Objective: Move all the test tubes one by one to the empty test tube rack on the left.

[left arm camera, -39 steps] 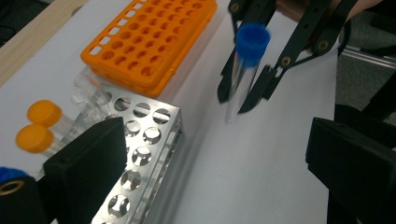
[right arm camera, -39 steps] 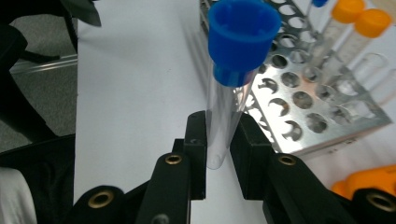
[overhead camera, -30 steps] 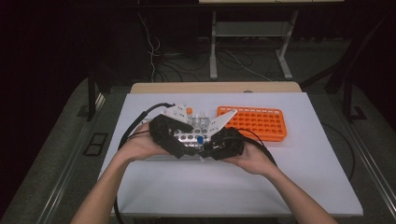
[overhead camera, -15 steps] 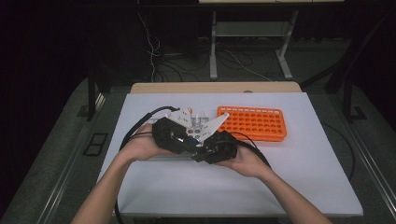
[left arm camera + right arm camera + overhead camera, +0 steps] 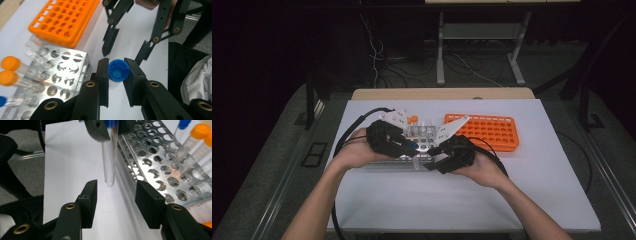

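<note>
My left gripper (image 5: 118, 72) is pinching the blue cap (image 5: 118, 73) of a clear tube (image 5: 110, 157); jaws closed in on it within the last half sec or so, pads now pressed on both sides of the cap. The tube hangs free from it, just off the near long side of the metal rack (image 5: 160, 162), tip above bare tabletop (image 5: 422, 200), roughly mid-table toward the near edge. My right gripper (image 5: 115, 195) has just been opening: jaws spread, the tube's round bottom between and a bit beyond them, nothing touching the pads.

What could go wrong, IMO:
- Grip is on the cap only. If the cap isn't screwed tight, the tube body could slip out and drop on the table.
- The tube hangs very close to the rack wall; a small swing of my left hand could knock it against the metal edge.
- If my right jaws close again off-centre they'd push the tube sideways and lever it in the left pads.
- Lowering it w/o lining up could put the tip on the web between holes, not into one.

Hard to make out:
- In the high view both grippers and my hands (image 5: 357, 152) cover the tube and much of the rack.
- Can't tell if the tube holds any liquid; looks clear.
- Orange-capped tubes (image 5: 10, 70) lie blurred at the rack's far end; how many, unclear.
- Orange rack (image 5: 487, 131) behind, toward the far right: looks empty, but cut off in both gripper views.
</note>
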The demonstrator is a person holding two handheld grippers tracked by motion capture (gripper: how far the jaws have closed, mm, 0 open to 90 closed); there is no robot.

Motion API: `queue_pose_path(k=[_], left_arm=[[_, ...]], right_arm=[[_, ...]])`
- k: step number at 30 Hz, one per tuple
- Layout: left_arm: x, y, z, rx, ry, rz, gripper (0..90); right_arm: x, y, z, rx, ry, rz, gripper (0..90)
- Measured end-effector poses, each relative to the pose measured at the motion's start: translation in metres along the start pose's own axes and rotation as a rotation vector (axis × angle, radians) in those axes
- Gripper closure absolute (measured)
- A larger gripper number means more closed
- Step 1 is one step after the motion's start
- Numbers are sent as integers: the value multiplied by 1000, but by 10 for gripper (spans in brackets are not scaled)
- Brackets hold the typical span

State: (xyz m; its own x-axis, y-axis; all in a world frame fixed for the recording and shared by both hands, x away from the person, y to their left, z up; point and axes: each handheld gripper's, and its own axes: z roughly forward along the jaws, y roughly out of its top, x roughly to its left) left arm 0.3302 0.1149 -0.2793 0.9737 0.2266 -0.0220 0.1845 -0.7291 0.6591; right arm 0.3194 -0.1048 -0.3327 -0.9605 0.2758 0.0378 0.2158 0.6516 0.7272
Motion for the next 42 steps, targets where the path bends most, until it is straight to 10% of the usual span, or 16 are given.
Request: queue_pose_path(k=[21, 42], left_arm=[[20, -6, -23, 9, 99, -40, 736], [53, -15, -45, -11, 185, -118, 737]], right_arm=[[-12, -32, -30, -56, -57, 186, 4], [-1, -103, -60, -124, -103, 320, 2]])
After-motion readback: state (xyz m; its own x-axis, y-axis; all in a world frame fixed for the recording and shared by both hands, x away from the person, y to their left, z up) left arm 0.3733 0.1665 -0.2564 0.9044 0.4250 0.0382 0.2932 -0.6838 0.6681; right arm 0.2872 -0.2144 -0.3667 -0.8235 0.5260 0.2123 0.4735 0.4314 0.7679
